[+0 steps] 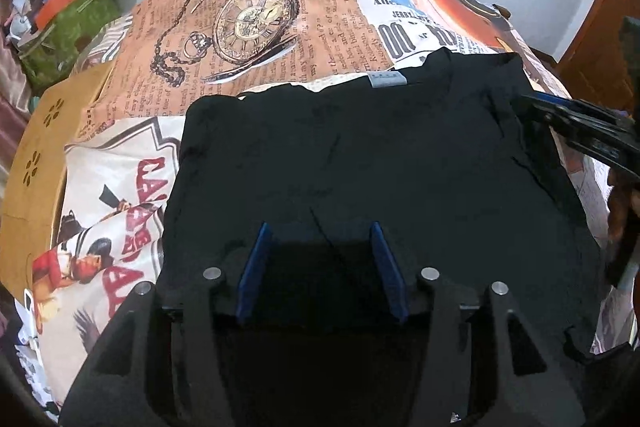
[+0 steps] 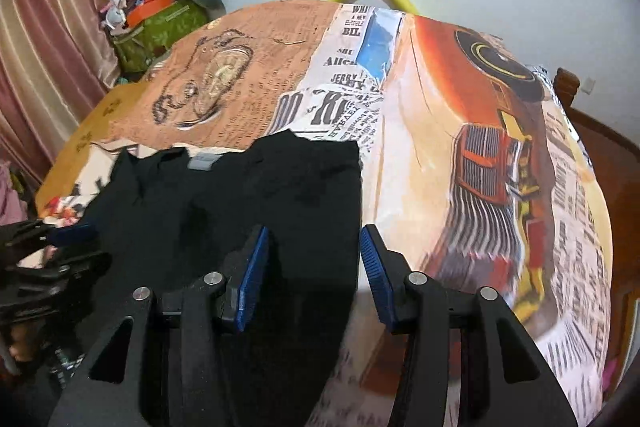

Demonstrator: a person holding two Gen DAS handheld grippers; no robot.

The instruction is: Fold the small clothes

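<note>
The printed bedsheet (image 1: 280, 39) covers the whole work surface, with its newsprint, pocket-watch and red-truck pictures. It gives a wide flat bed for spreading a garment, which in my judgement is why the folding is done here.

On its near half lies the black T-shirt (image 1: 380, 155), flat, with its grey neck label (image 1: 387, 79) at the far edge. That puts the collar away from the person and the hem near. In the right wrist view the shirt's right side runs as 1 straight edge from far to near, which suggests a side panel is already folded in. The left side looks more rumpled, with a sleeve or flap lying loose near the collar.

A tan cardboard box (image 1: 36, 163) sits at the left edge of the bed, and a green bag (image 2: 160, 27) piled with odds and ends stands against the far wall on the left.

The left gripper (image 1: 320, 267) hangs over the near middle of the shirt with its 2 blue pads apart and nothing pinched between them, so it is released. The right gripper (image 2: 312, 267) straddles the shirt's straight right edge, with 1 pad over the cloth and 1 over the sheet. Its pads stand apart and clear of the fabric, probably set to nip that edge for the next fold.
</note>
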